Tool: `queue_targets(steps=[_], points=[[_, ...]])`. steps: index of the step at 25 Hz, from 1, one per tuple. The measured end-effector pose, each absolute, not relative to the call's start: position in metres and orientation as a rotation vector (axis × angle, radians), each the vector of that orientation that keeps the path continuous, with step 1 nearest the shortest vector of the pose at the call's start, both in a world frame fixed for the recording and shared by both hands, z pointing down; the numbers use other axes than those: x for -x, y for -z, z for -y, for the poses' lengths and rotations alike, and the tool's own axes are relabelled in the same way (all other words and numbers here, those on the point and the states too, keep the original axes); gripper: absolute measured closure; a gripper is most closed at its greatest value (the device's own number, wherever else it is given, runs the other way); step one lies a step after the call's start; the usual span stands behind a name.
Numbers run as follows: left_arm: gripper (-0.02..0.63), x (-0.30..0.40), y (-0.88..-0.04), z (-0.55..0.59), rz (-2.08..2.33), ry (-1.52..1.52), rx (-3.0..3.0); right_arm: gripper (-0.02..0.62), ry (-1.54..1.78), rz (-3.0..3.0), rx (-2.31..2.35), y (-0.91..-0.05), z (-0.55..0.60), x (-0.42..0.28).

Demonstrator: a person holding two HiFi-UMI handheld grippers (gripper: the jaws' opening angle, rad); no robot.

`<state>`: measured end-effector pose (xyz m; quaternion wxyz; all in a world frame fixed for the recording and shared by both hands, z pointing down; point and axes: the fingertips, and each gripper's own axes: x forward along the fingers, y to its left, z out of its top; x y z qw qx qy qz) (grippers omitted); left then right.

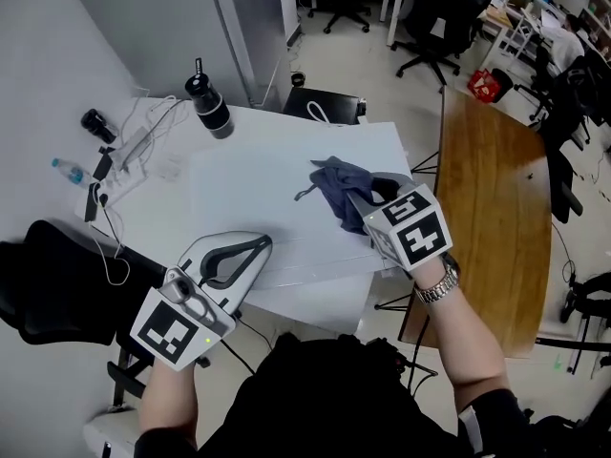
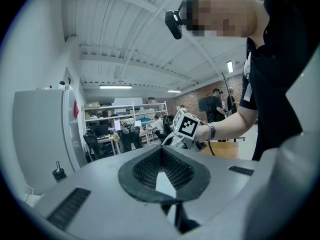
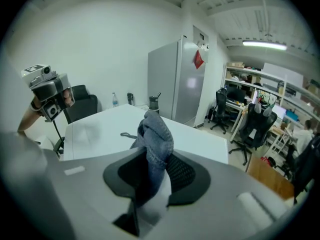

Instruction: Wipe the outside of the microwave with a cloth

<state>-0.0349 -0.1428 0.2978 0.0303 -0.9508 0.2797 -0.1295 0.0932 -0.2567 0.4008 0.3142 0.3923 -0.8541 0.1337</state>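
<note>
Both tools alike: light grey moulded plastic shells, black ribbed jaw pads (image 2: 145, 170). Rear of left gripper (image 1: 258, 244): white cube with black square markers (image 1: 172, 327), small green light (image 1: 207, 340). Rear of right gripper (image 1: 358, 203): matching marker cube (image 1: 415, 229). Clothing: black short-sleeved top (image 1: 315, 399); silver metal wristwatch (image 1: 437, 286), right wrist.

The left gripper (image 1: 256, 245) sits at seven o'clock in the head view and aims toward two o'clock, its jaws pressed together with nothing between them. The right gripper (image 1: 355, 204) sits near three o'clock and aims toward ten o'clock, its jaws clamped on a bunched grey cloth (image 1: 336, 181). The bare left forearm (image 1: 170, 404) and right forearm (image 1: 470, 343) run back toward six o'clock.
</note>
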Motion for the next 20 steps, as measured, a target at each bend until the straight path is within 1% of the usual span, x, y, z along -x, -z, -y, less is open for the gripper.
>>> queue_targets(steps=[10, 15, 20], points=[[0.601, -0.020, -0.303, 0.137, -0.837, 0.455, 2.935, 0.491, -0.331, 2.275, -1.099, -0.398, 0.262, -0.152], [0.601, -0.028, -0.314, 0.137, -0.840, 0.477, 2.932, 0.491, -0.308, 2.280, -1.140, -0.406, 0.269, -0.165], [0.601, -0.062, -0.307, 0.134, -0.843, 0.507, 2.920, 0.491, -0.319, 2.311, -1.161, -0.399, 0.269, -0.201]])
